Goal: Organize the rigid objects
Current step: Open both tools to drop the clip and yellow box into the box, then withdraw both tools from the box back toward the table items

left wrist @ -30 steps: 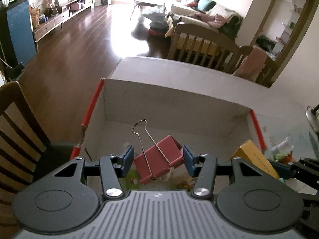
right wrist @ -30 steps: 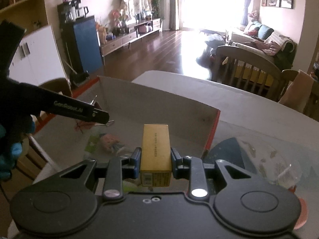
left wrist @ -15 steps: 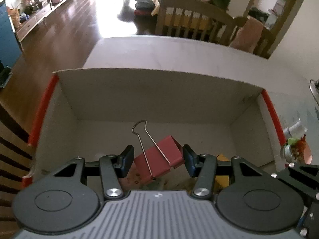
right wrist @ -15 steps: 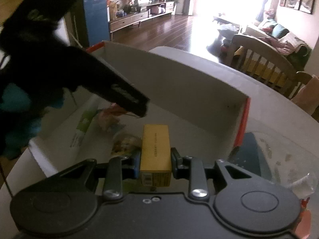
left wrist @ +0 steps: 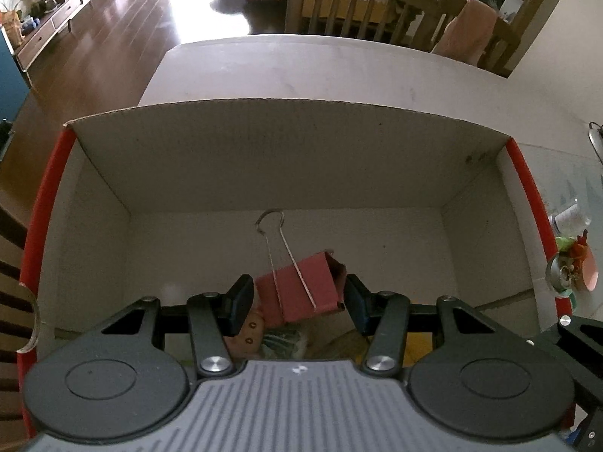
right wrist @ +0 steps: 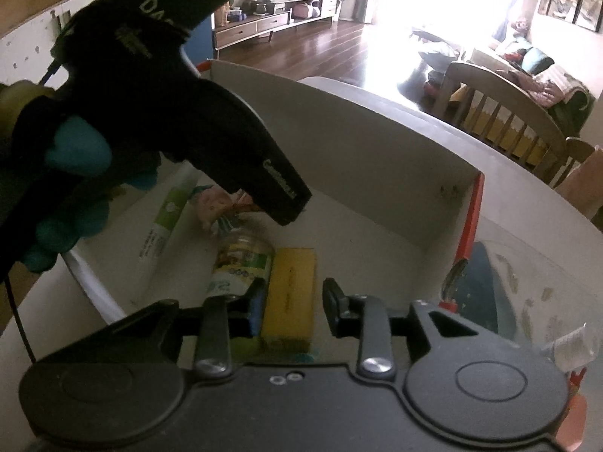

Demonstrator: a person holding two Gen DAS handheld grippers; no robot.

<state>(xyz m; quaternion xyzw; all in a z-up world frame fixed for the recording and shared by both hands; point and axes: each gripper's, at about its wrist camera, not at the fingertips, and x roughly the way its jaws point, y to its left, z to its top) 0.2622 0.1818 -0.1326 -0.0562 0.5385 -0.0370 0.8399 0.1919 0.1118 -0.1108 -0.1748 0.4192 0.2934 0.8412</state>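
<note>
Your left gripper (left wrist: 294,299) is pinching the red binder clip (left wrist: 301,286) by its two folded sides, and the clip hangs over the inside of the cardboard box (left wrist: 264,158) with its wire handle sticking up. The clip looks small, light and hard, with smooth metal that could slip or twist, so the flat red sides are the best place to squeeze, not the thin wire. Your right gripper (right wrist: 292,303) has just been opening; its fingers are spread a little around the yellow box (right wrist: 289,293), which looks to be lying on the box floor. One pad is right beside it and the other stands clear, so it is no longer held. That yellow box looks stiff and light, and its long flat sides are easy to grab. Next to it lie a small jar (right wrist: 241,260), a green and white tube (right wrist: 164,222) and a small pink thing I cannot name. The big box has plain pale walls and red edges, and it sits on a smooth light table (left wrist: 301,64). Wooden chairs (left wrist: 358,3) stand at the far side, and past them you can see a shiny dark wood floor and a bright window.
</note>
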